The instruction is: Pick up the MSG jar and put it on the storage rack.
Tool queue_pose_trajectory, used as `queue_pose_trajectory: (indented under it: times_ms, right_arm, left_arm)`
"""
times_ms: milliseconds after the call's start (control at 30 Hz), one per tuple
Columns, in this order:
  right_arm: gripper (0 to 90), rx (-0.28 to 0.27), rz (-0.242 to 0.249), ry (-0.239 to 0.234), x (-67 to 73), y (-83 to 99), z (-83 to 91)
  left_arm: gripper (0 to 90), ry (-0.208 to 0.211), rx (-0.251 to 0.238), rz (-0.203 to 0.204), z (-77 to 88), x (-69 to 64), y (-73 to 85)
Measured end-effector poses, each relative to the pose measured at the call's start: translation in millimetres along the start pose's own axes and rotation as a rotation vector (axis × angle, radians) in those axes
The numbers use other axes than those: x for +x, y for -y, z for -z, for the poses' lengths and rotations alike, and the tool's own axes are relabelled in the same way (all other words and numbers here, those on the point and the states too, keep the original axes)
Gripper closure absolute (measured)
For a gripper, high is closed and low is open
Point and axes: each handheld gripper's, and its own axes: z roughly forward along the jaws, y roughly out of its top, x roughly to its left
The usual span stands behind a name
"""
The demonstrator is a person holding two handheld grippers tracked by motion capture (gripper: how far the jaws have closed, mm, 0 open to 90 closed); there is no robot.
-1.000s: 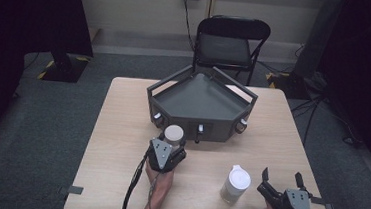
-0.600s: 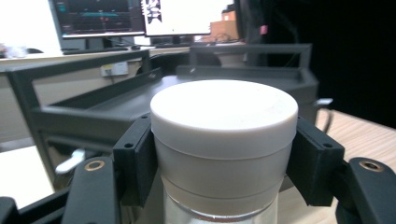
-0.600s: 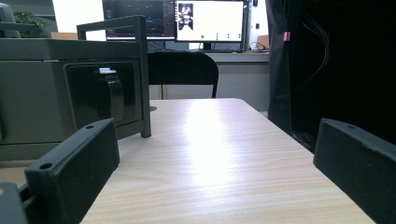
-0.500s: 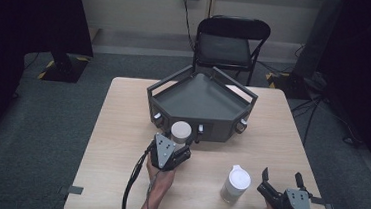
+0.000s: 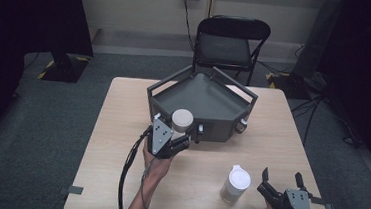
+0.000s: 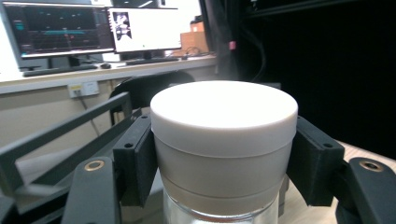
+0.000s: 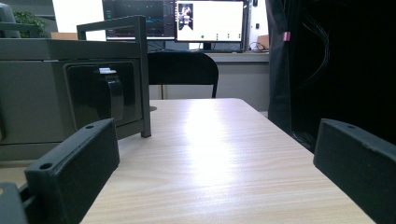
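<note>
Left gripper (image 5: pixel 176 140) clamped on white-lidded jar (image 5: pixel 182 120), held at front edge of grey tray (image 5: pixel 209 99). Right gripper (image 5: pixel 280 184) resting spread wide, beside second jar (image 5: pixel 236 184) on table (image 5: pixel 115 144). Likely carrying; next, lifting over rim.

Bare table (image 5: pixel 276 136) right — tray (image 5: pixel 201 103) ahead

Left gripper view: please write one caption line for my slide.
Left gripper clamps a white-lidded jar between its black jaws, beside the grey tray.
</note>
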Motion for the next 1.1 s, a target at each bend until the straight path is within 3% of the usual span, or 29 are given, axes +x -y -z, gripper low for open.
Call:
queue_pose_trajectory:
  times_ms: [267,433,733,800,1100]
  right_arm:
    - [0.0,0.0,0.0,0.0,-0.1,0.0,0.0]
    - [0.0,0.0,0.0,-0.002,-0.5,0.0,0.0]
    - [0.0,0.0,0.0,-0.003,-0.6,0.0,0.2]
    - [0.0,0.0,0.001,-0.003,-0.6,0.1,0.1]
    - [0.0,0.0,0.001,-0.008,-1.5,0.0,0.2]
  left_arm:
    - [33.9,0.0,-0.017,0.001,-13.9,8.7,-21.4]
    - [33.9,-0.033,-0.026,0.027,-23.4,11.7,-33.1]
    - [33.9,-0.187,0.006,0.052,-51.1,2.4,-42.0]
    - [33.9,-0.204,0.015,0.032,-58.3,-1.0,-43.0]
    - [33.9,-0.3,0.019,0.081,-89.0,-3.8,-40.4]
